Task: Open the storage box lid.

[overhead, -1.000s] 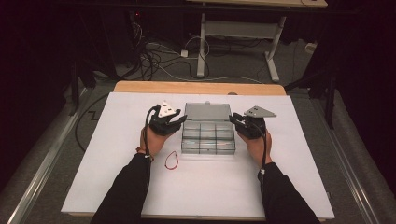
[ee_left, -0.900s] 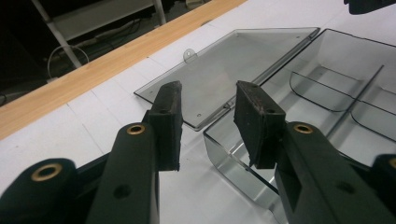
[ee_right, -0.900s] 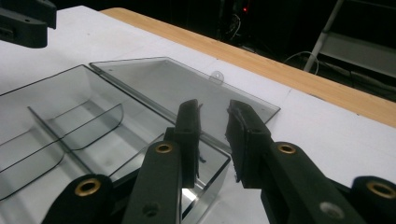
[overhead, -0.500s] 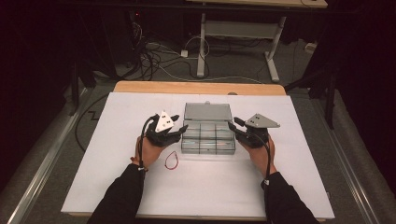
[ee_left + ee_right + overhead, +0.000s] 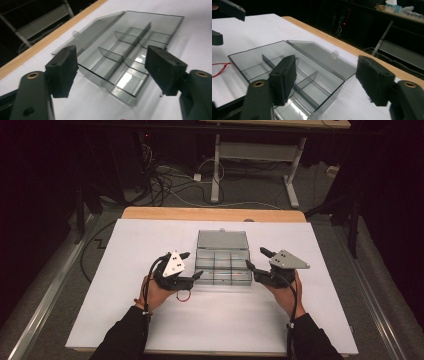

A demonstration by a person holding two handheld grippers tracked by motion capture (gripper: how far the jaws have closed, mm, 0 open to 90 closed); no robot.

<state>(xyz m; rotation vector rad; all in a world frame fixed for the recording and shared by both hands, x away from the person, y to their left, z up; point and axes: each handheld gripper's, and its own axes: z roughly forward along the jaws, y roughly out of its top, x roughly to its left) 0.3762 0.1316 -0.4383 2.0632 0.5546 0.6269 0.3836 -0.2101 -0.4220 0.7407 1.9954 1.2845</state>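
A clear plastic compartment box [image 5: 222, 270] sits mid-table with its lid [image 5: 222, 240] laid back flat behind it. My left gripper [image 5: 193, 265] is at the box's left side and my right gripper [image 5: 255, 258] at its right side, both open. Both pairs of jaws have just been opening, and nothing is pressed between them. In the left gripper view the left gripper [image 5: 112, 62] frames the box [image 5: 140, 35] from a short way off. In the right gripper view the right gripper [image 5: 327, 75] looks across the box [image 5: 259, 62] and lid [image 5: 319, 56]. A red string [image 5: 184, 295] lies by my left hand.
The box rests on a white board [image 5: 125, 320] with a wooden strip [image 5: 150, 213] along the far edge. Beyond it are floor cables [image 5: 165, 185] and a desk frame [image 5: 260, 155]. The left gripper [image 5: 223, 23] and the red string [image 5: 220, 68] appear at the left of the right gripper view.
Both hands have slid back toward the person along the box's sides. Both pairs of jaws stand wider apart than before. The box and lid have not moved.
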